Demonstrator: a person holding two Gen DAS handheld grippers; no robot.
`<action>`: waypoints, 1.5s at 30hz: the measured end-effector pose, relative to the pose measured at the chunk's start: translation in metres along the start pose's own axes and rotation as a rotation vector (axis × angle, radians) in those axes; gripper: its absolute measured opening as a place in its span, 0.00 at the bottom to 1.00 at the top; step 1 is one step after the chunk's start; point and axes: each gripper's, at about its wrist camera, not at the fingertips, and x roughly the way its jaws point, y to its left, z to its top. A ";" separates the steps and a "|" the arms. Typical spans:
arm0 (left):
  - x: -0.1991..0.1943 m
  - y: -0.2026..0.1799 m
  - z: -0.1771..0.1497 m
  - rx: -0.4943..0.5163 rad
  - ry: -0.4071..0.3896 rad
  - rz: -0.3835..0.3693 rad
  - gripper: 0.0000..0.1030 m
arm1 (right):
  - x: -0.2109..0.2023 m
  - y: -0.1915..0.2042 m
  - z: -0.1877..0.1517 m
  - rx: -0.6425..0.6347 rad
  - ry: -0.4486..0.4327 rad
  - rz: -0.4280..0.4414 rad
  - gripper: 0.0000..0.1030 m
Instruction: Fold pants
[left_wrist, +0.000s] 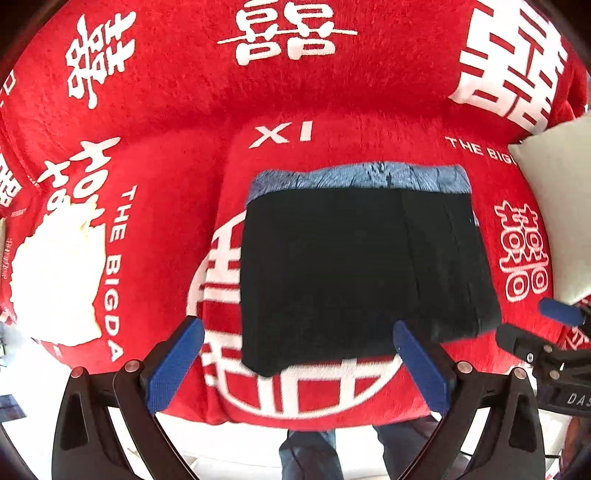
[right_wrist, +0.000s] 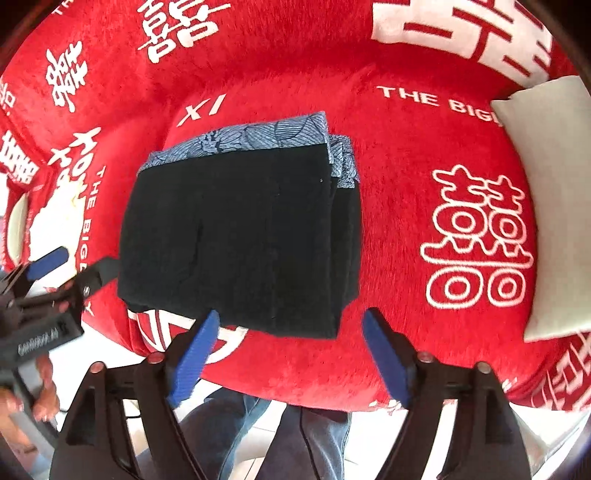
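The pants (left_wrist: 351, 258) lie folded into a black rectangle on a red plush cover (left_wrist: 184, 110), with a blue patterned band showing along the far edge. My left gripper (left_wrist: 297, 326) hangs above their near edge, open wide with nothing between its blue pads. The right wrist view shows the folded pants (right_wrist: 240, 240) from the right, their layers stacked at that side. My right gripper (right_wrist: 291, 315) is open above the near right corner and holds nothing. Each gripper shows in the other's view: the right gripper (left_wrist: 535, 325) at the right edge, the left gripper (right_wrist: 81, 262) at the left.
The red cover (right_wrist: 406, 147) bears white characters and lettering. A white pillow (left_wrist: 554, 203) (right_wrist: 554, 203) lies on the right. A white patch (left_wrist: 55, 277) sits at the left. The person's legs in jeans (right_wrist: 221, 424) stand at the front edge, over a pale floor.
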 end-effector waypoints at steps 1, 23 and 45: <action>-0.004 0.002 -0.004 0.003 0.000 -0.002 1.00 | -0.003 0.003 -0.002 0.009 -0.008 -0.008 0.98; -0.040 0.021 -0.048 0.003 0.047 0.003 1.00 | -0.047 0.052 -0.030 0.011 -0.061 -0.125 1.00; -0.043 0.022 -0.040 0.020 0.045 0.019 1.00 | -0.049 0.061 -0.023 -0.004 -0.061 -0.141 1.00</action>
